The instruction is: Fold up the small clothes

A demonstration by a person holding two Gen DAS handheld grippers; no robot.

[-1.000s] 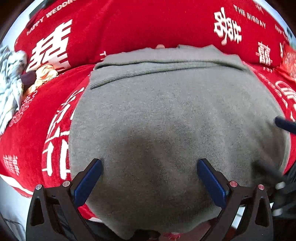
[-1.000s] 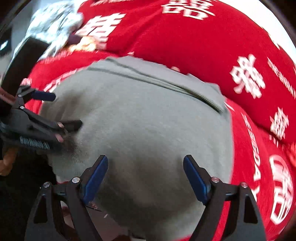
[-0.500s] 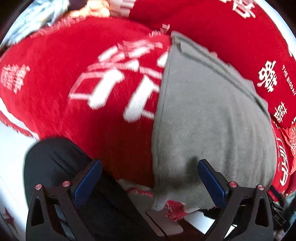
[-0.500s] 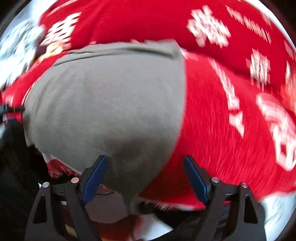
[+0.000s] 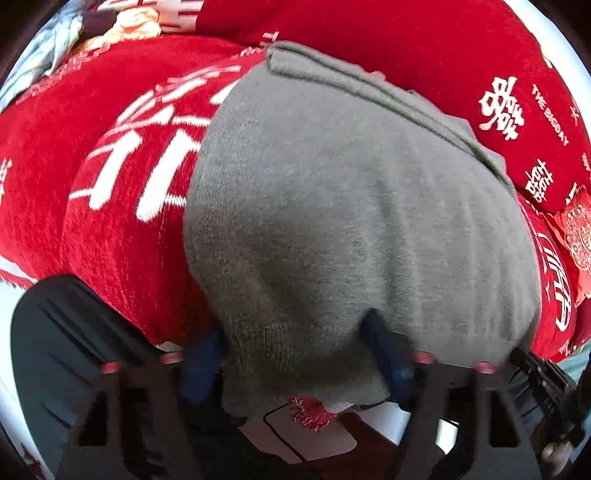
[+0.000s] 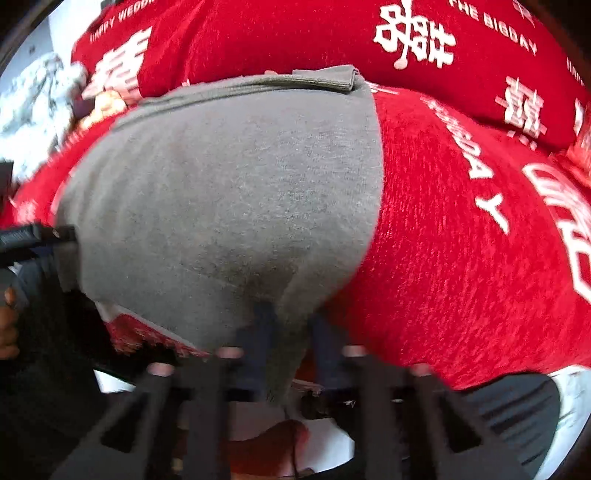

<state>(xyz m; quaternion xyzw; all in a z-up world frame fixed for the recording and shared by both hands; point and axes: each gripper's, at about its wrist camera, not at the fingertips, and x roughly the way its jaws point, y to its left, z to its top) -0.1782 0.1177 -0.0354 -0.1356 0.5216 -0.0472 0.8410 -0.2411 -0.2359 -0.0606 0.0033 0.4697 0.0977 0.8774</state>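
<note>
A grey knit garment (image 5: 351,221) lies flat on a red cloth with white lettering (image 5: 122,177); its far edge is folded over. It also shows in the right wrist view (image 6: 229,192). My left gripper (image 5: 295,354) is at the garment's near left corner, its blue fingers (image 5: 201,358) partly closed around the bunched hem, which hangs over the edge. My right gripper (image 6: 291,339) is at the near right corner, its fingers (image 6: 258,343) close together and pinching the grey hem. The left gripper's tip (image 6: 40,232) shows at the left of the right wrist view.
A pale crumpled garment pile (image 6: 33,110) lies at the far left with an orange item (image 5: 129,26) beside it. A small red packet (image 5: 576,232) lies at the right. The person's dark trousers (image 5: 74,354) sit under the near edge.
Both grippers moved to the garment's near corners and narrowed from wide open. The right one has closed on the hem; the left one is closing around it.
</note>
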